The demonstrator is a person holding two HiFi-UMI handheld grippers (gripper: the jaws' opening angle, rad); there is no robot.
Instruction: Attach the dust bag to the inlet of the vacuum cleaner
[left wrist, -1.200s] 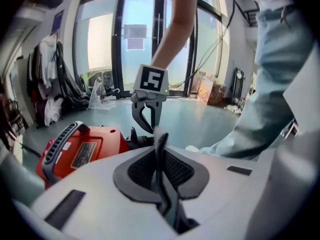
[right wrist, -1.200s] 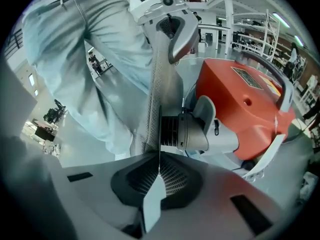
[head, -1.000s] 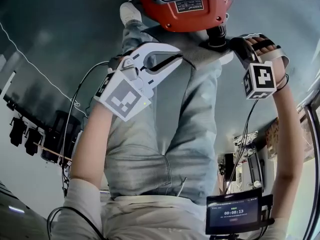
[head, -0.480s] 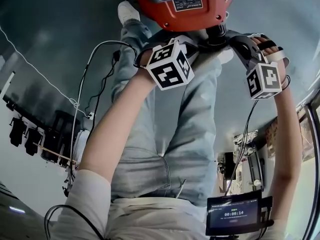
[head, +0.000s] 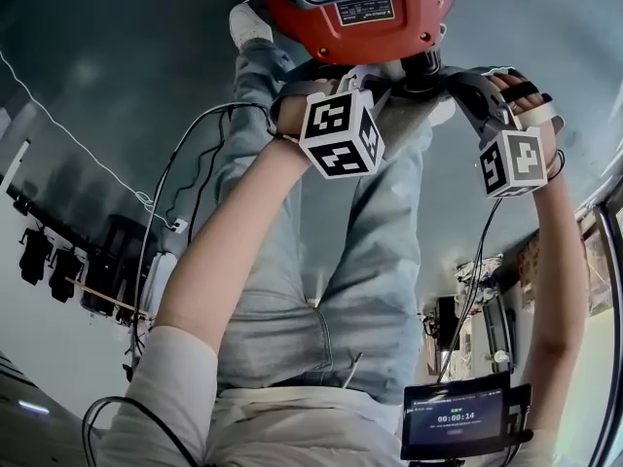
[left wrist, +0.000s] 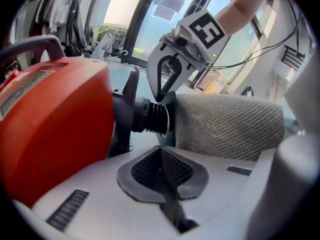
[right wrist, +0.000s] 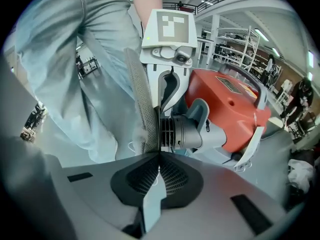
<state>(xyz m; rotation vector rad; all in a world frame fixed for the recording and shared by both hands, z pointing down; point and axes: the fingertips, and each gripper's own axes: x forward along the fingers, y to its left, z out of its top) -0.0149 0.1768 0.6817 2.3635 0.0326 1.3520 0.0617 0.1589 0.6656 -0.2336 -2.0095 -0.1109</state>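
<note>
Right now both my forearms reach forward and steeply down, one on each side of the red plastic vacuum cleaner (left wrist: 50, 119) on the floor. My left gripper (left wrist: 160, 148) is closed, its tips against the dark rim of the grey mesh dust bag (left wrist: 225, 121); I cannot tell if it nips any fabric. My right gripper (right wrist: 159, 155) is closed on the bag's edge from the opposite side. The bag's mouth sits against the black ribbed inlet (left wrist: 150, 116). The bag hangs in front of my light jeans (head: 370, 261), and the loose cables (head: 185, 154) trail beside my left arm.
</note>
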